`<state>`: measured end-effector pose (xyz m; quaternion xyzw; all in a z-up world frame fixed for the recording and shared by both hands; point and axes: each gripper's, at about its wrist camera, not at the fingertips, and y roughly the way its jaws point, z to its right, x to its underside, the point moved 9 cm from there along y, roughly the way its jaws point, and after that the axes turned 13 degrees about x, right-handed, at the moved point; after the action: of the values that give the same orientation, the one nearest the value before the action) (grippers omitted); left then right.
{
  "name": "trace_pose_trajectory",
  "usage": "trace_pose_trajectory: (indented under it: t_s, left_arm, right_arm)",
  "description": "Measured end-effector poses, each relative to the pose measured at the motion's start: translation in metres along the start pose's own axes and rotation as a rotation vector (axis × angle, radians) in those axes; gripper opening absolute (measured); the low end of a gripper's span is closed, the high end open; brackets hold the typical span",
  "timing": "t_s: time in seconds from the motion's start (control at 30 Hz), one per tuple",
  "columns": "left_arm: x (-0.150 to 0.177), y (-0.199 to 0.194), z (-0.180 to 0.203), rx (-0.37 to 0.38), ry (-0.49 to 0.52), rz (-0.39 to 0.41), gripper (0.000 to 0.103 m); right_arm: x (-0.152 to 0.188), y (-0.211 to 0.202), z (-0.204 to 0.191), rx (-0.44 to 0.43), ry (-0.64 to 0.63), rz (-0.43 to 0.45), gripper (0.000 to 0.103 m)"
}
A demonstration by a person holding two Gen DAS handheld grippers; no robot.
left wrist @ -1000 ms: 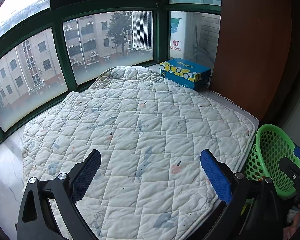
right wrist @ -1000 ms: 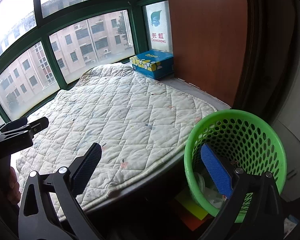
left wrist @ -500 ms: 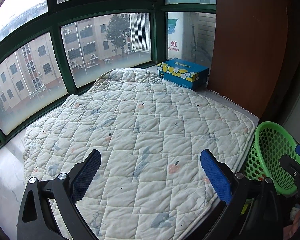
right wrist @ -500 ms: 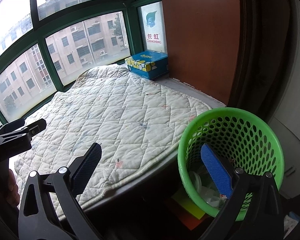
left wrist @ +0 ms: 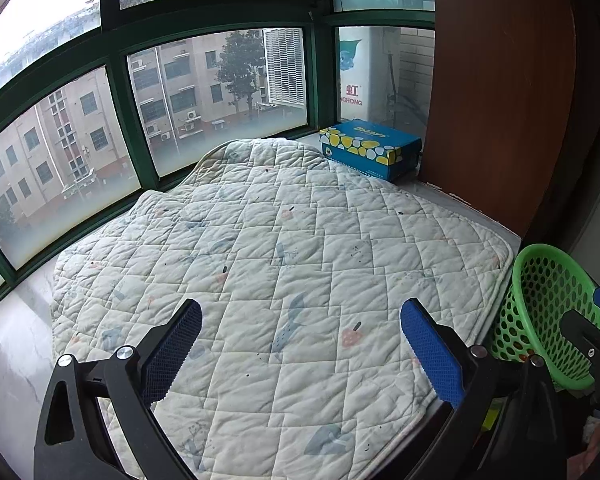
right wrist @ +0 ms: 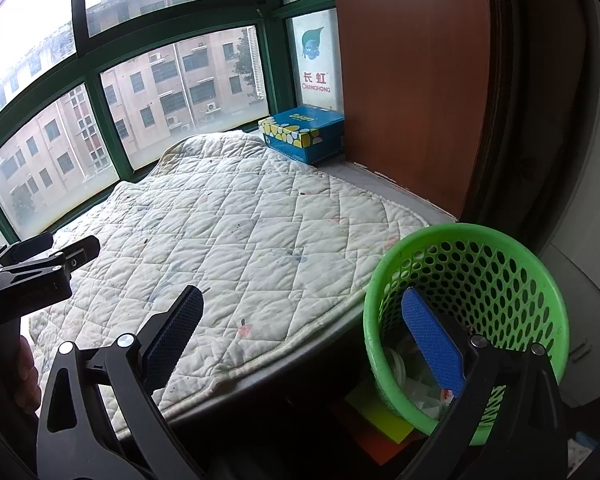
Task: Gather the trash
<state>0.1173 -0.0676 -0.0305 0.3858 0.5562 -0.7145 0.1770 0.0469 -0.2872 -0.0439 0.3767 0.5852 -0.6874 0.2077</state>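
Both grippers are mine to steer, and both stand with jaws spread wide and nothing between the blue pads. My right gripper [right wrist: 300,330] hangs over the front edge of the window ledge, its right-hand pad just inside the rim of the green basket [right wrist: 520,280], which sits below and to the right of the ledge; pale scraps of trash [right wrist: 416,384] lie at its bottom. My left gripper [left wrist: 300,344] hovers above the near part of the quilted pad [left wrist: 284,248], touching nothing. Looking across that pad from either camera, I see no loose litter on it; the only other object up there is a blue tissue box [left wrist: 370,148] at the far right corner against the wooden panel [left wrist: 496,92], and I would not count that as trash. So the relation that matters is basket to right gripper: it is directly under that one, well to the right of the left. I judge collecting is nearly done or finished.
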Motion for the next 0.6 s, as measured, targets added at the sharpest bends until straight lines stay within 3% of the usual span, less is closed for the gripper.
trace_pose_trajectory:
  t_s: [0.6]
  left_arm:
    - [-0.0014,-0.0067,-0.003,-0.025,-0.004,0.026,0.096]
  right_arm:
    - [-0.0009,-0.0012,-0.0038,-0.013,-0.006,0.01,0.098]
